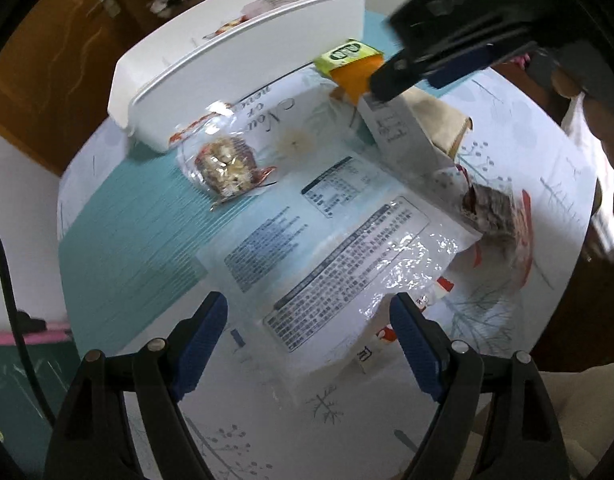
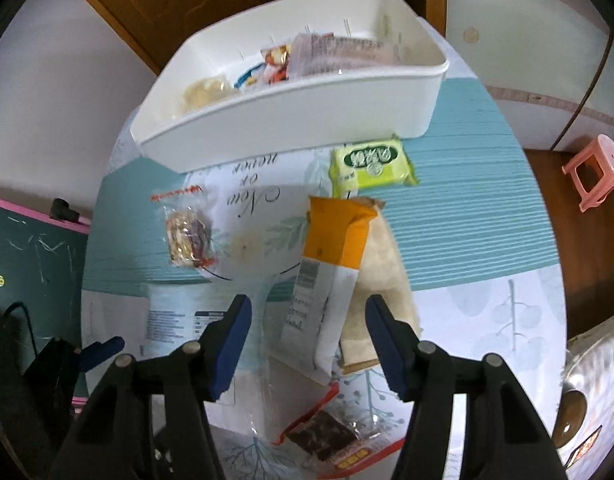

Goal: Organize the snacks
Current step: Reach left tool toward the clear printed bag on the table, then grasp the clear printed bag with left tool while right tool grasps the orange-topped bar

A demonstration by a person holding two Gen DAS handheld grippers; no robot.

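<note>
A white bin (image 2: 291,120) holding several snack packets stands at the far side of the round table; its wall (image 1: 243,64) shows in the left wrist view too. My left gripper (image 1: 309,320) hangs open over a large flat packet with printed labels (image 1: 327,232). My right gripper (image 2: 309,320) is open above an orange-and-white packet (image 2: 335,248), which lies on a beige packet (image 2: 387,280); the pads do not touch it. A green packet (image 2: 371,162) lies just before the bin. A nut bar in clear wrap (image 2: 187,236) lies left, a dark bar (image 2: 323,436) near.
The table (image 2: 467,220) wears a teal-and-white printed cloth and drops off on all sides. A pink stool (image 2: 595,172) stands on the floor at right. A green chalkboard (image 2: 27,260) and a black cable are at left. A wooden door is behind the bin.
</note>
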